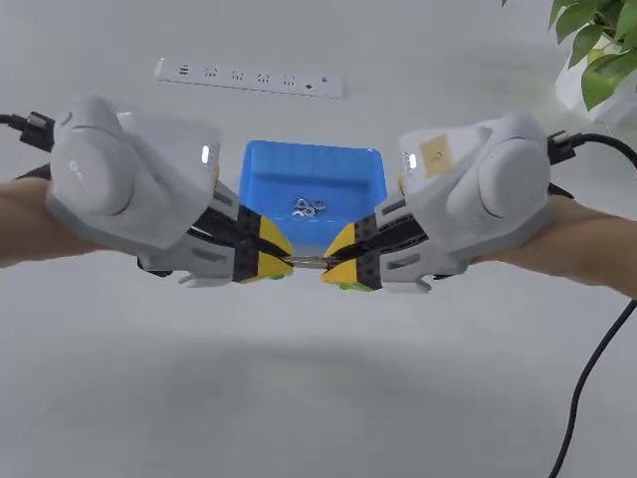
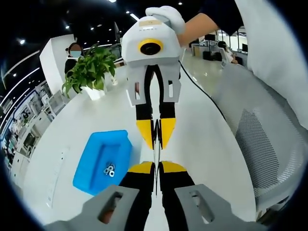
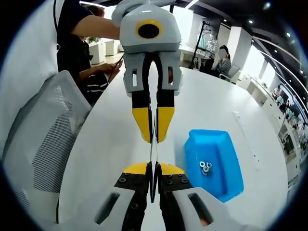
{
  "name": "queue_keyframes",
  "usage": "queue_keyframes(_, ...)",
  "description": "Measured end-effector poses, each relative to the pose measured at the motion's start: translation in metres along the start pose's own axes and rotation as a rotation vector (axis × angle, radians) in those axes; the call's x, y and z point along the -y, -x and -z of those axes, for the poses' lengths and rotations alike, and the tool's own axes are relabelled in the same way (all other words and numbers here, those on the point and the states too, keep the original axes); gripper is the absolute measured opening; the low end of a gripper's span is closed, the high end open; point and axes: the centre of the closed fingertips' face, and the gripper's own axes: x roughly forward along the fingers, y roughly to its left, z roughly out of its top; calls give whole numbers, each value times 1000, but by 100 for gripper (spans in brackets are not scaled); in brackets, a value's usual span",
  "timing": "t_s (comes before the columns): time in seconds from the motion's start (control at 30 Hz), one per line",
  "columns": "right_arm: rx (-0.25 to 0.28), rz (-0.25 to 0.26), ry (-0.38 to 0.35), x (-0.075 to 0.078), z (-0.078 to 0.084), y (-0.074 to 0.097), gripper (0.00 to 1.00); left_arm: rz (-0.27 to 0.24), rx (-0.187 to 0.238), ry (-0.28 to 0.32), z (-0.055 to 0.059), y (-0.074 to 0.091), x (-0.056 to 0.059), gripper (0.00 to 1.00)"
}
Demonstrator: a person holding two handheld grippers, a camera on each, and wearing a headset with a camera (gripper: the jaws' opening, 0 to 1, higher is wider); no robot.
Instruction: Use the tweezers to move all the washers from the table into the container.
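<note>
The white tabletop spreads across the whole head view. Low in the middle of that frame my left gripper and right gripper meet nose to nose above it. Both sets of jaws are closed, each pinching one end of the thin silver metal tweezers, which bridge the small gap between them.

Just above them in the frame sits the blue plastic rectangular container, with a small cluster of silver metal washers lying inside it near the middle.

I judge this to be a re-grip of the tool. One side should loosen only when the other has it firmly, so that the tweezers don't twist or drop, and whichever side takes over needs the pinch mid-shaft so the tips can spring open.

In the right gripper view a grey mesh chair fills the left. In the head view a green leafy plant stands upper right, a white power strip lies upper left, and a black cable trails down the right edge. None of them crowds the container.
</note>
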Motion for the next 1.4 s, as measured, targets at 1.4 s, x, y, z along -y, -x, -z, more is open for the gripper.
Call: queue_keyframes(1.4, -154, -1, -136, 17, 61, -53, 14, 87, -142, 114, 67, -61, -7, 9)
